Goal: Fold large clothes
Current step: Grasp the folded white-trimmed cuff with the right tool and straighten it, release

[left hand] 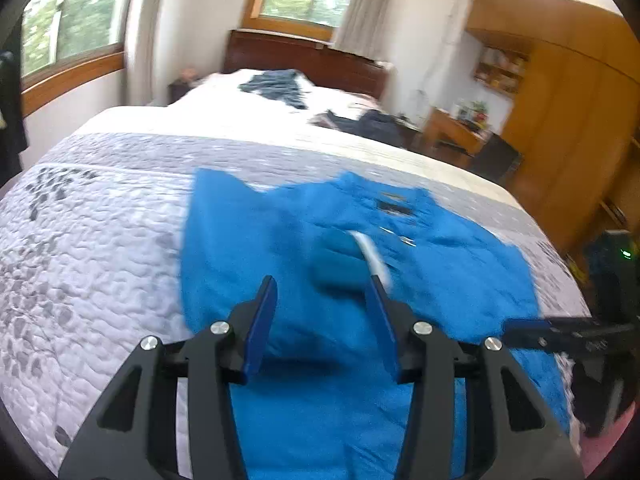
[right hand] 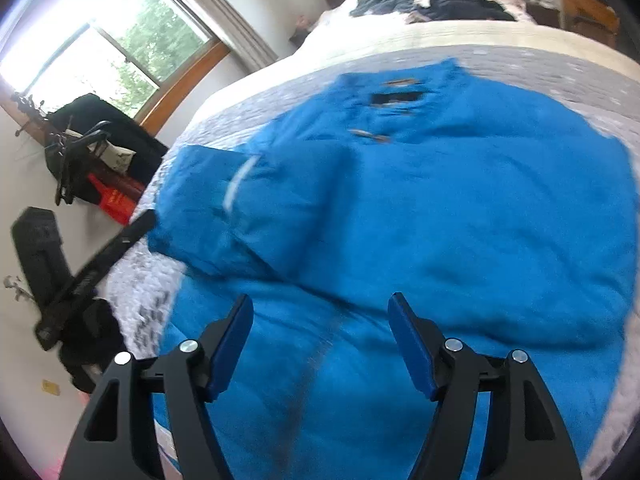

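Left gripper (left hand: 324,292) jaws stood wide, nothing between them, hovering over the blue jacket (left hand: 360,272). Right gripper (right hand: 320,312) jaws equally wide and empty, also above the same blue fabric. Both pairs of finger pads were blue on black frames.

The jacket lay flat on the bed, directly ahead of and below both grippers, collar end pointing away toward the headboard (left hand: 304,56), hem end near the cameras. Its long axis ran roughly straight away from the jaws. A sleeve (right hand: 208,200) was folded across the body on the left side, with a white stripe (right hand: 238,184) on it; in the left wrist view that stripe sat just beyond the right pad of the left gripper. Left gripper looked nearer to that sleeve; right gripper was over the lower body panel. Likely next grab is the hem or side edge, but which one cannot be told.

Jacket fabric looked soft, thick, slightly puffy, wrinkled, with a dark patch (right hand: 396,98) near the collar. Detail was blurred in both views. Under it was a quilted bedspread (left hand: 100,240), pale with grey speckled print, bumpy stitched texture. Dark clothes (right hand: 440,0) were heaped far up the bed near the pillows, well apart from the jacket. The left gripper's black body was visible at the left edge of the right wrist view, beside the bed.
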Demonstrator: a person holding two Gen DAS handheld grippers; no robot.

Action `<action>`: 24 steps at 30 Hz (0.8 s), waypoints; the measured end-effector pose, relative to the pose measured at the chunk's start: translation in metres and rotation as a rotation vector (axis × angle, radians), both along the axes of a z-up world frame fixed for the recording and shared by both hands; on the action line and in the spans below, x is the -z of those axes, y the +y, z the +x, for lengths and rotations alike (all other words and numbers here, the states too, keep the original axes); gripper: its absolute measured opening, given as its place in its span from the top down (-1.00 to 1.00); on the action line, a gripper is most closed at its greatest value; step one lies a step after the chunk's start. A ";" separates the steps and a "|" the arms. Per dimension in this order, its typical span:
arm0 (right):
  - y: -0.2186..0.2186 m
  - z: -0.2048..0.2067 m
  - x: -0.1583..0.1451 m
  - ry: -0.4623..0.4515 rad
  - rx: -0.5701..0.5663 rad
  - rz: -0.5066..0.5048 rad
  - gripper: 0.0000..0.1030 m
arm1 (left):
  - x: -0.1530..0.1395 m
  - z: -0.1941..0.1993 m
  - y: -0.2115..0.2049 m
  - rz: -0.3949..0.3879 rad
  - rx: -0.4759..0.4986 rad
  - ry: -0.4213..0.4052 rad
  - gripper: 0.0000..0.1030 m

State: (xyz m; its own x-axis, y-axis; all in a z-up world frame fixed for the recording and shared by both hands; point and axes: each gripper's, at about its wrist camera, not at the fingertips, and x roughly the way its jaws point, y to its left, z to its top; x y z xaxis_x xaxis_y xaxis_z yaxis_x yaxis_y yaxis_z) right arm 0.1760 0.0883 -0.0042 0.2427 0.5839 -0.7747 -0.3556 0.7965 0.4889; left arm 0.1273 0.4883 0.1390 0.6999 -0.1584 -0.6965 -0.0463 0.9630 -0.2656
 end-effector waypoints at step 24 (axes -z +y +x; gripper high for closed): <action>-0.017 0.047 -0.022 0.011 0.101 0.085 0.65 | -0.007 0.012 0.027 -0.125 -0.003 -0.005 0.13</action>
State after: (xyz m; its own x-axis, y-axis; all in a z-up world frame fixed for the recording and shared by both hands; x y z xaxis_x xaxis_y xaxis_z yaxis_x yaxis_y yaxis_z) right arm 0.2232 0.0712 0.0180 0.2959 0.6202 -0.7264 -0.2697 0.7838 0.5593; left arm 0.1397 0.5151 0.1456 0.7042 -0.2413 -0.6677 -0.0478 0.9222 -0.3837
